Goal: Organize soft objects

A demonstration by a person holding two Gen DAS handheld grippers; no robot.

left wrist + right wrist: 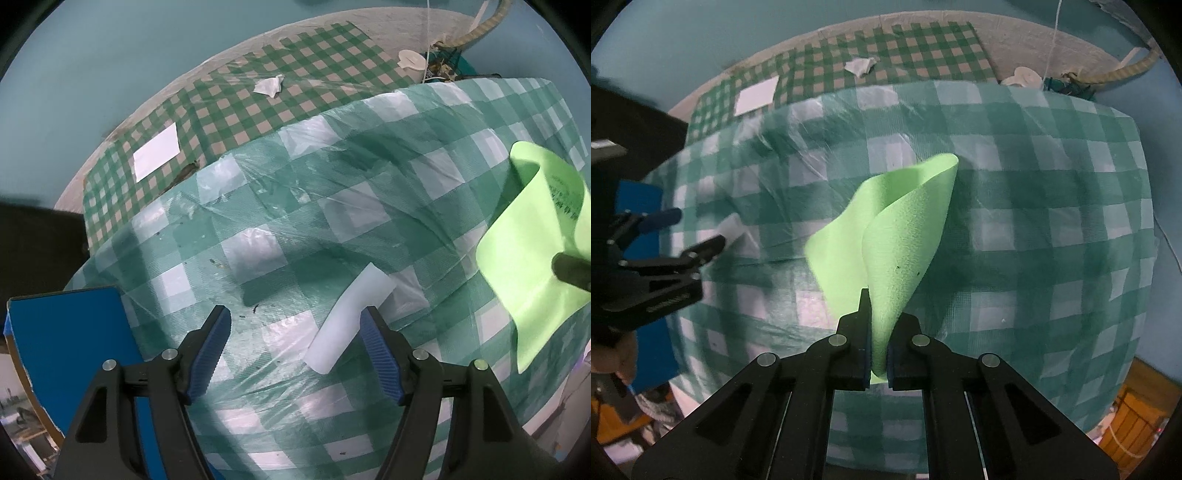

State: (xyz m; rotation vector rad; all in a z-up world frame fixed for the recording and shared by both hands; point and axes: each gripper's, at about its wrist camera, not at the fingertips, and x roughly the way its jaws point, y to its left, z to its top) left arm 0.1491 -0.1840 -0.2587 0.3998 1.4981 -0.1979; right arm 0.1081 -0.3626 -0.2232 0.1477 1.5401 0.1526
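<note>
My right gripper (878, 354) is shut on a light green foam sheet (894, 236) and holds it folded above the checked tablecloth (1034, 206). The sheet also shows at the right edge of the left wrist view (532, 258). My left gripper (295, 332) is open just above the cloth. A white foam strip (351, 317) lies on the cloth, touching the inner side of its right finger. The left gripper also shows in the right wrist view (694, 232), with the white strip (733, 230) by its fingertips.
A blue box (74, 350) stands at the table's left edge. Behind the table lies a smaller-checked cloth (295, 74) with a white card (157, 155) and a crumpled white scrap (269, 85). A white lid (410, 59) and a rope lie at the back right.
</note>
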